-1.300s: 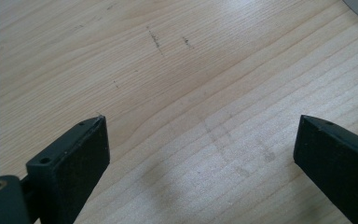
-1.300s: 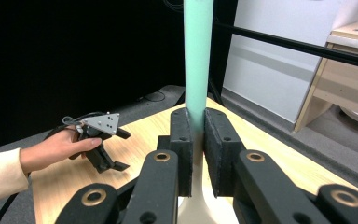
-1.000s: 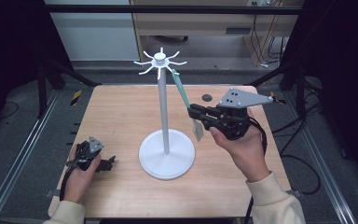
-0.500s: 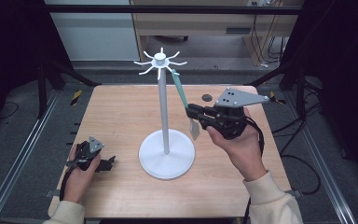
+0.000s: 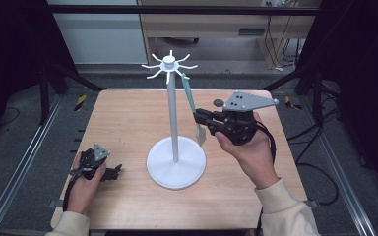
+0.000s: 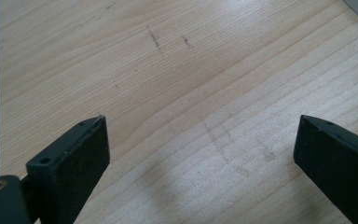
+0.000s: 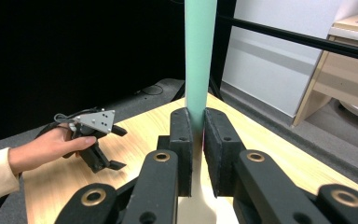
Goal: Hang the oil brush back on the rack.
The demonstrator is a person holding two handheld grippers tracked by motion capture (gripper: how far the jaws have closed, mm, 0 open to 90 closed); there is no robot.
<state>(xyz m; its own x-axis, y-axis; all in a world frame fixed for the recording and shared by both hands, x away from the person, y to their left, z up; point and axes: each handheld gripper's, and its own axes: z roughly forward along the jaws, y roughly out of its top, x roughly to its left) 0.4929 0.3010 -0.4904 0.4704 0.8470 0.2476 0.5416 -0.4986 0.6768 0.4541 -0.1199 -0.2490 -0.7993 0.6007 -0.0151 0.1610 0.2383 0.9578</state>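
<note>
Meanwhile right tongs (image 5: 199, 117) pinch the spatula (image 5: 191, 105) beside the white stand (image 5: 175, 147); left tongs (image 5: 114, 172) lie spread.

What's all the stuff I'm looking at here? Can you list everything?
Table: one, light wood, centre of the room.
Stand: one, white, round base mid-table, tall pole topped by a ring of hooks.
Spatula: one, green handle with a pale blade, hanging from a hook at the stand's right, lower part clamped.
Small dark thing: one, far side of the table; too small to identify.
Desk: one, pale wood, beyond the table.
Left claw: black, open, low over the table's near-left part.
Right claw: black, shut on the spatula.
Hands: two, one holding each claw.
</note>
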